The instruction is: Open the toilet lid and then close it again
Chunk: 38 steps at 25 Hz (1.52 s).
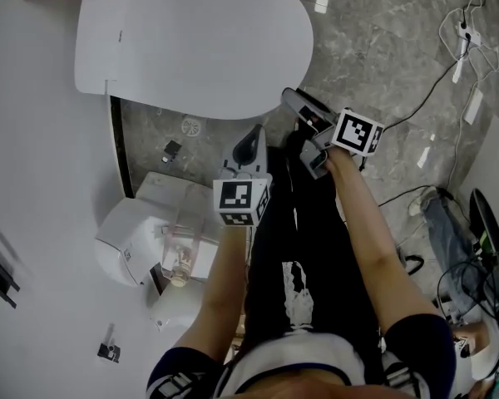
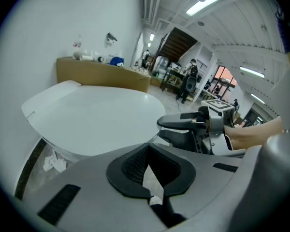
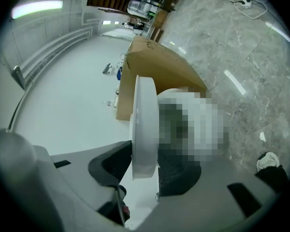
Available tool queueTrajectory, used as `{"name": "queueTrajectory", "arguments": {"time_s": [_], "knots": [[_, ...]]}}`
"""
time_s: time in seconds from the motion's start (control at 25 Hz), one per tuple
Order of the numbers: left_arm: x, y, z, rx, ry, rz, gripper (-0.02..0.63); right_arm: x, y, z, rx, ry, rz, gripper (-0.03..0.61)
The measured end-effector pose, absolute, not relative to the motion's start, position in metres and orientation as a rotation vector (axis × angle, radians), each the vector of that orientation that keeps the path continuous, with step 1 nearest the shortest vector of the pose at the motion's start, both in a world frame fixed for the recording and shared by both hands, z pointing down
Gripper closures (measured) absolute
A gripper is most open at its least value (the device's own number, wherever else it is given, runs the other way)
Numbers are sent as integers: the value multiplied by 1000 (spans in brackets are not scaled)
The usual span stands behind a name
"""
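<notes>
Edgewise, the smooth white oval toilet lid (image 3: 144,124) runs lengthwise away from the clamping right tongs (image 3: 144,164) — left tongs (image 2: 150,178) closed, empty.

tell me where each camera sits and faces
Head view: on the person's head, steeply down at the toilet lid; shows both forearms, left tongs, right tongs.
Left gripper view: on the left tongs, across the lid's top; shows them shut.
Right gripper view: on the right tongs, along the lid's edge, clamped between them.
All three share the lid.
</notes>
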<state>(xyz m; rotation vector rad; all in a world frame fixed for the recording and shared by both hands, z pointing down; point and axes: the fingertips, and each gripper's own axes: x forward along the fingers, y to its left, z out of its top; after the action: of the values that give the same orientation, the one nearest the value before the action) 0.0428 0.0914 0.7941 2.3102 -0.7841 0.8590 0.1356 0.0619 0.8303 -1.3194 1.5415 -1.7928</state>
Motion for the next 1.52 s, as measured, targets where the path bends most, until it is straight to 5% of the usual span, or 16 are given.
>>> {"name": "queueTrajectory", "arguments": {"time_s": [0.64,1.52], "knots": [[44,73,723,2344,-891,810,607,117,22,715,-1219,1726,-1780,419],[-43,49,616,2284,-1202,650,607,69,-8,636,-1189,1876,-1832,425]]}}
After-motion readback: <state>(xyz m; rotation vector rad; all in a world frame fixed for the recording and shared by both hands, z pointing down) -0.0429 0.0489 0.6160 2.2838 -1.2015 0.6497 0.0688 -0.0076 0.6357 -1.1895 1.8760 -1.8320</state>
